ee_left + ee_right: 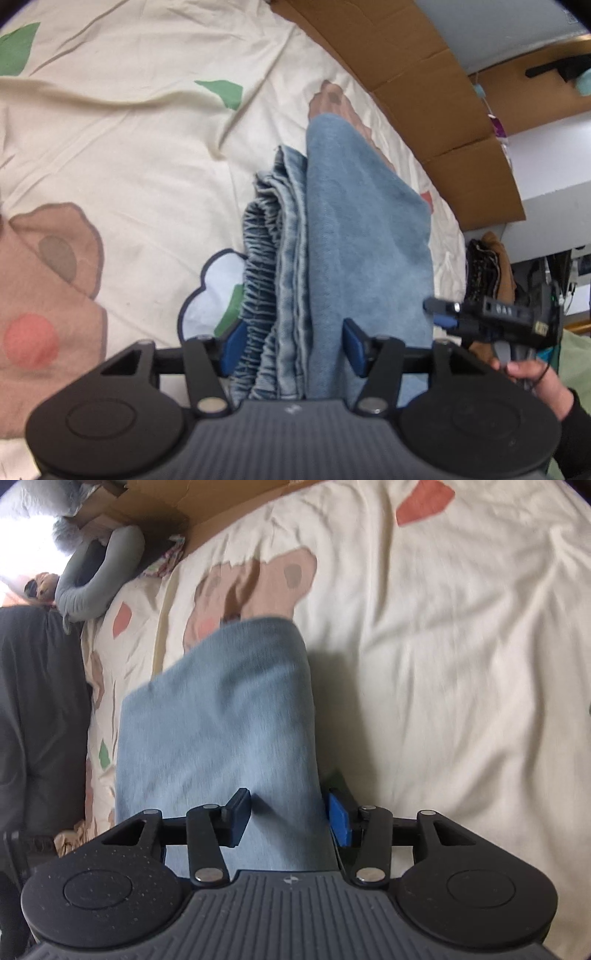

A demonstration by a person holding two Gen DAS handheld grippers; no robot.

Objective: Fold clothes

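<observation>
Left wrist view. Left gripper (291,347): blue fingers (232,345) set on either side of a thick folded stack of light blue jeans (332,236), elastic waistband edges bunched against the left finger; the fingers appear clamped on the stack. The jeans extend forward from the gripper over the bed sheet (129,147), cream with brown bear, green leaf and pink spot prints. Flattened brown cardboard (424,92) runs along the far edge of the bed, upper right. At the right edge, the right gripper (443,314) with blue fingertips, just beside the jeans' right border, held by a hand (535,380) in a dark sleeve. Dark and brown clutter beyond the bed edge, indistinct.

Right wrist view. Right gripper (290,821): blue fingers (340,821) either side of a smooth folded panel of the jeans (221,720), which fills the gap between them; grasping the denim. The fabric rises ahead and blocks the middle of the bed. Bed sheet (461,646) to the right, wrinkled. A grey U-shaped neck pillow (99,576) lies at upper left near the cardboard (159,513). Dark cloth (37,720) along the left edge, unidentifiable.
</observation>
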